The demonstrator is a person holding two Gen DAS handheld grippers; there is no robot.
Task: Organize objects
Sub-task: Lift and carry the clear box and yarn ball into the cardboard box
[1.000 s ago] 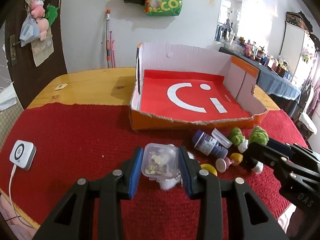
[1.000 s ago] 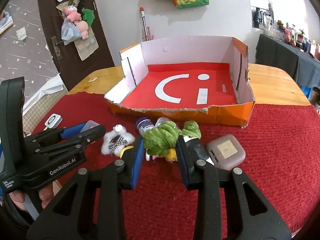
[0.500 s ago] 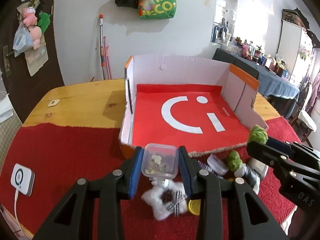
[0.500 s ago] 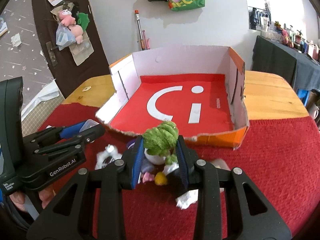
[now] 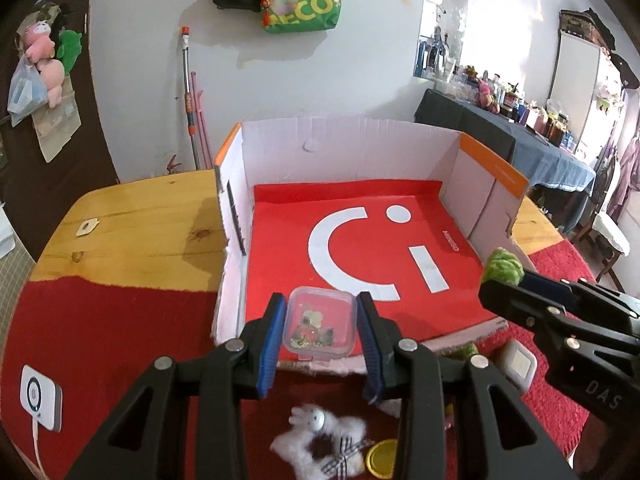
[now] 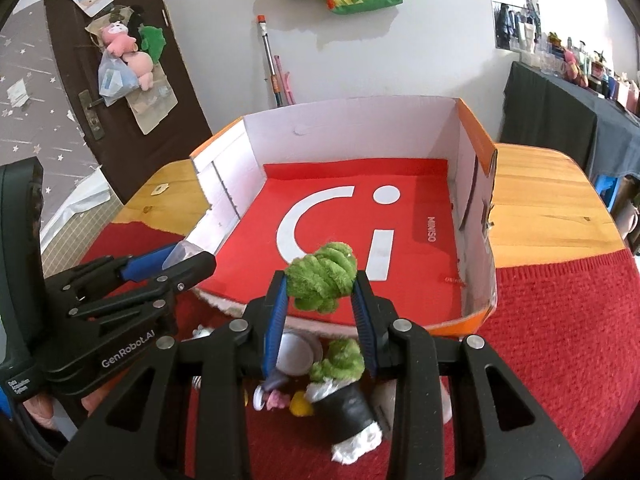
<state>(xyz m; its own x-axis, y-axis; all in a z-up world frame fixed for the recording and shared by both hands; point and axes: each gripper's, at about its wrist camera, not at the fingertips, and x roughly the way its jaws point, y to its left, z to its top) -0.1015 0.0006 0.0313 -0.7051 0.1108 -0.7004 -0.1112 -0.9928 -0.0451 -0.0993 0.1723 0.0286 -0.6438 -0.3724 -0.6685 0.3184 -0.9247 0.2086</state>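
Observation:
My left gripper (image 5: 320, 322) is shut on a small clear plastic box (image 5: 319, 327) with trinkets inside, held over the near edge of the open cardboard box (image 5: 344, 148) with a red floor. My right gripper (image 6: 320, 300) is shut on a fuzzy green plush (image 6: 322, 280), held over the same near edge (image 6: 476, 316). In the left wrist view the right gripper (image 5: 504, 280) enters from the right with the green plush (image 5: 503, 265). The right wrist view shows the left gripper (image 6: 188, 254) at the left with the clear box (image 6: 182, 250).
On the red cloth (image 6: 560, 320) below lie a white plush star (image 5: 320, 436), a yellow lid (image 5: 382, 458), a second green plush on a black pot (image 6: 340, 384), a grey square case (image 5: 518, 362) and small bottles. A white device (image 5: 40, 396) with a cable lies far left.
Both grippers have risen and moved forward from the pile on the cloth to the near edge of the cardboard box, each still carrying its object.

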